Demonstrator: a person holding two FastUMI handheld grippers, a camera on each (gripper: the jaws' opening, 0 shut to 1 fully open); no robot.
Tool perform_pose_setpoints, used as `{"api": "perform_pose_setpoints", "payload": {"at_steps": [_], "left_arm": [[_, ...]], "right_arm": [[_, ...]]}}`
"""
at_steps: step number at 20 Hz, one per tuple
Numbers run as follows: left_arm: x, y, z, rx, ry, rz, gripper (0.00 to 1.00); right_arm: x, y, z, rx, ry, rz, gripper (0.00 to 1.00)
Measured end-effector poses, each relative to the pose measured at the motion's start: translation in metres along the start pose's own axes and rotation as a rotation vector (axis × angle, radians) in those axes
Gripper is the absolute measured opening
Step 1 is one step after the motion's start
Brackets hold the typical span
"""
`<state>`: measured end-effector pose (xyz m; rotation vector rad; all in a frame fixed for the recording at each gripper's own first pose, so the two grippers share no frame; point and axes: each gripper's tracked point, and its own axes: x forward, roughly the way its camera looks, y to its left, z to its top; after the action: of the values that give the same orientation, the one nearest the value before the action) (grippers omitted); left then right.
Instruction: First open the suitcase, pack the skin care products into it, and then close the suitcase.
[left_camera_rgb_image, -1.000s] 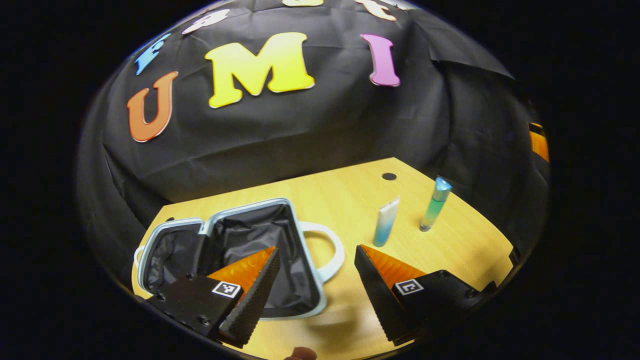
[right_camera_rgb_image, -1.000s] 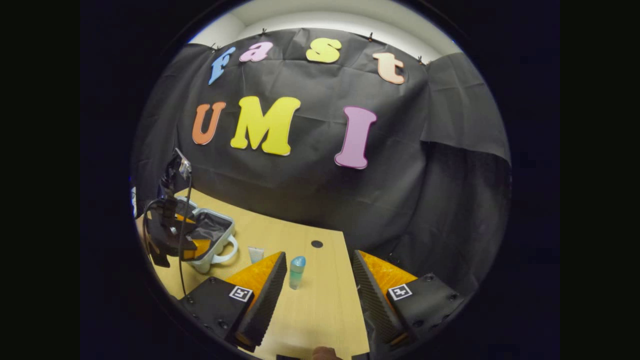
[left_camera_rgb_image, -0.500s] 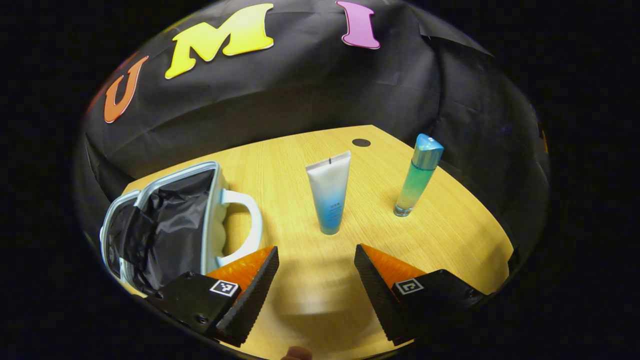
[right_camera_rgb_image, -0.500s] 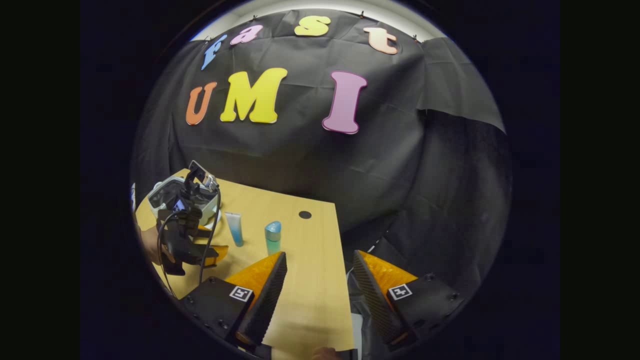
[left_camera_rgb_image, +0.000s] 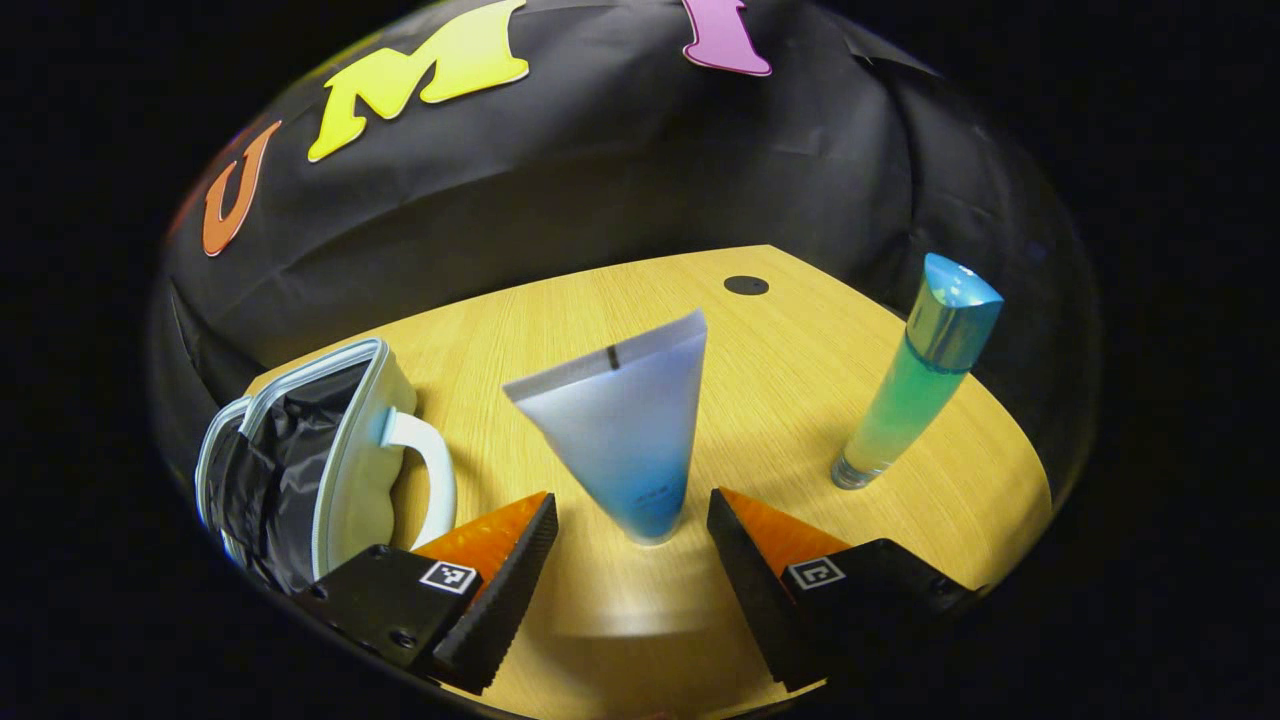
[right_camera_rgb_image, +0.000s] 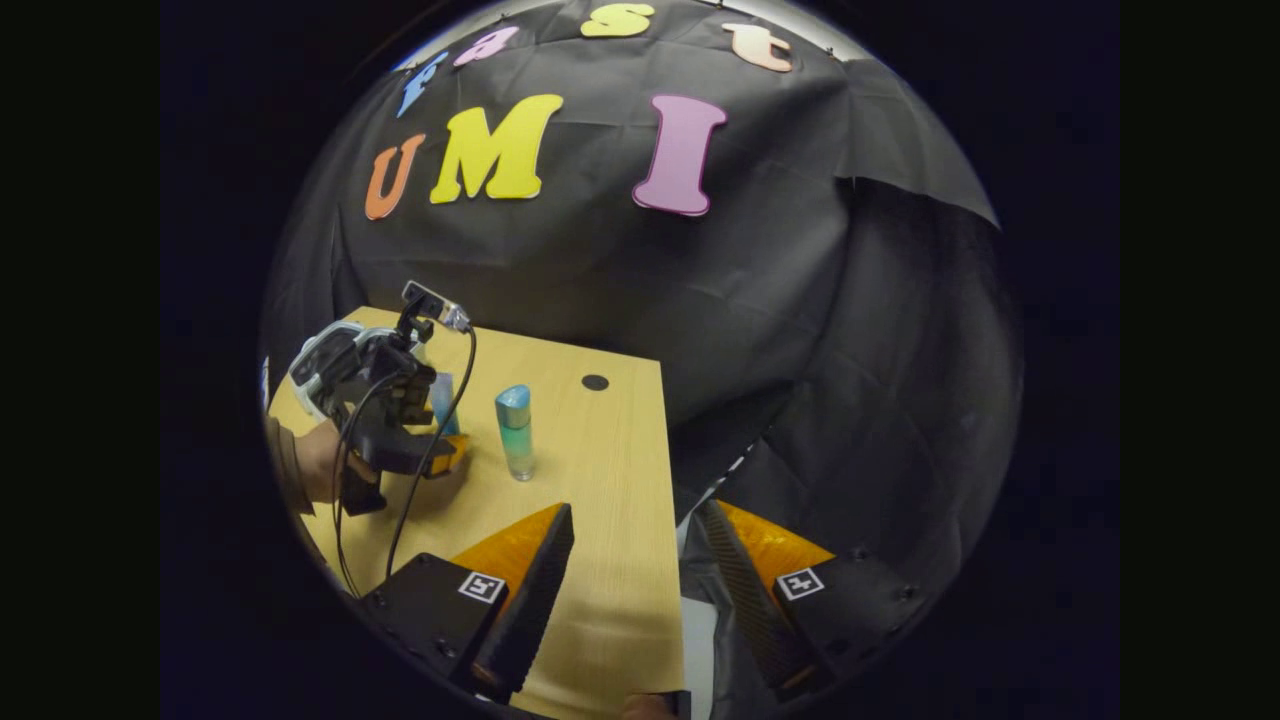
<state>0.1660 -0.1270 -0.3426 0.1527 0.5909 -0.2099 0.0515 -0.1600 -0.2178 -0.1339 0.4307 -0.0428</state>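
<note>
**Left jaws flank the tube; suitcase lies open**

In your left gripper view, the suitcase (left_camera_rgb_image: 300, 470) sits to the left of the jaws, open, its dark lining showing and its white handle (left_camera_rgb_image: 425, 480) turned toward them. Your left gripper (left_camera_rgb_image: 630, 540) has its jaws apart, one on each side of the cap end of the white-to-blue tube (left_camera_rgb_image: 625, 425), which stands cap-down on the table (left_camera_rgb_image: 800, 350); neither finger touches it. Right of the jaws, well apart from the tube, the green bottle (left_camera_rgb_image: 915, 375) with the blue cap stands upright.

In your right gripper view, your hand (right_camera_rgb_image: 315, 465) holds the left gripper (right_camera_rgb_image: 400, 420) far to the left of the jaws, next to the tube (right_camera_rgb_image: 442, 400). The green bottle (right_camera_rgb_image: 515, 432) stands just beyond and left of the jaws. Your right gripper (right_camera_rgb_image: 630, 570) has its jaws wide apart, holding nothing, at the table's (right_camera_rgb_image: 610, 480) right edge.
</note>
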Motion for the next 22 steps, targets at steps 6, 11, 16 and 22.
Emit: {"api": "perform_pose_setpoints", "payload": {"at_steps": [6, 11, 16, 22], "left_arm": [[0.013, -0.008, 0.011, -0.019, -0.033, -0.022, 0.64], [0.0, -0.024, 0.009, -0.05, -0.006, -0.109, 0.47], [-0.056, -0.033, 0.03, -0.045, -0.056, -0.183, 0.45], [-0.116, -0.009, 0.025, -0.059, -0.041, -0.166, 0.43]], "right_arm": [[0.006, -0.001, -0.014, 0.004, 0.033, -0.004, 0.8], [0.008, 0.004, -0.019, 0.033, 0.052, 0.005, 0.8], [0.027, 0.045, -0.01, 0.056, 0.048, 0.1, 0.8], [0.087, 0.113, 0.002, 0.003, 0.018, 0.191, 0.8]]}}
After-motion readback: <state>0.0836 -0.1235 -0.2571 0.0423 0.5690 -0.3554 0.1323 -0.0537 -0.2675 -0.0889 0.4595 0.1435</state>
